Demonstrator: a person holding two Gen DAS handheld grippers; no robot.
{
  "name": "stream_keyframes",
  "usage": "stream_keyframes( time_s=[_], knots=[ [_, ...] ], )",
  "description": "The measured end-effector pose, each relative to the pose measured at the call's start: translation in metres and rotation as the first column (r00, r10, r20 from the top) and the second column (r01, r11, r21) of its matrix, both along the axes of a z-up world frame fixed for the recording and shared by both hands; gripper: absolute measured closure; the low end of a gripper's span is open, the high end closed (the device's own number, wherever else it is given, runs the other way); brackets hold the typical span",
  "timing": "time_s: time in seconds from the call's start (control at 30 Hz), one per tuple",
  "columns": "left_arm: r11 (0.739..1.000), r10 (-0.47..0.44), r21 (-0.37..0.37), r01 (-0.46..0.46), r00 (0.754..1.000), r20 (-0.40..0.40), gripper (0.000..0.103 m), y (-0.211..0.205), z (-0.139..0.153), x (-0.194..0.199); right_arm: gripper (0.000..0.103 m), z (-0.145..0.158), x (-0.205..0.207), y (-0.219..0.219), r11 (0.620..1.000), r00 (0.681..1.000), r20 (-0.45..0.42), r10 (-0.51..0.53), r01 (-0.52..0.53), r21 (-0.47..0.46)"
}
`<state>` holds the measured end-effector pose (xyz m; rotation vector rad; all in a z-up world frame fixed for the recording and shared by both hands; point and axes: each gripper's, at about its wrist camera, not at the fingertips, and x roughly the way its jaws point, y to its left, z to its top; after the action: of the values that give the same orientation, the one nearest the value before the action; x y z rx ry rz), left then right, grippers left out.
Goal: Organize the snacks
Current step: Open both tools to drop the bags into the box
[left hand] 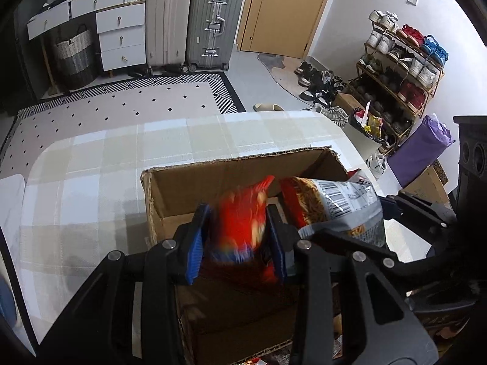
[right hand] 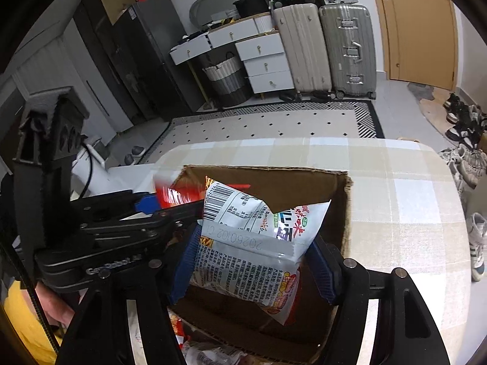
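Over the open cardboard box (left hand: 188, 182) sitting on the checked table (left hand: 91, 164), the left hand-held gripper (left hand: 240, 237) is clamping a blurred red snack bag (left hand: 243, 219), while the right hand-held gripper (right hand: 252, 261) is squeezing a white printed snack packet (right hand: 252, 243) just beside it.

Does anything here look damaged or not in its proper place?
Yes, the cardboard box: its top edge is ragged and torn, with a piece of flap hanging over the white snack bag that the right gripper holds. Loose snack packets also lie outside the box, at its near side. Nothing looks spilled.
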<state>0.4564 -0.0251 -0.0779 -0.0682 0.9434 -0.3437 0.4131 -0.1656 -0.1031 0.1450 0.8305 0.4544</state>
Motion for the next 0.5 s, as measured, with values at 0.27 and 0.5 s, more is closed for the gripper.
stream_keyframes(
  time_s=[0.27, 0.5],
  knots=[
    [1.000, 0.011, -0.004, -0.011, 1.000, 0.011, 0.070, 0.006, 0.001, -0.016, 0.025, 0.002, -0.001, 0.000, 0.999, 0.999, 0.024, -0.021, 0.022, -0.038],
    [0.999, 0.041, -0.008, -0.040, 0.998, 0.046, 0.054, 0.019, 0.013, -0.044, 0.022, 0.013, -0.016, -0.002, 0.999, 0.997, 0.061, -0.041, 0.042, -0.022]
  ],
)
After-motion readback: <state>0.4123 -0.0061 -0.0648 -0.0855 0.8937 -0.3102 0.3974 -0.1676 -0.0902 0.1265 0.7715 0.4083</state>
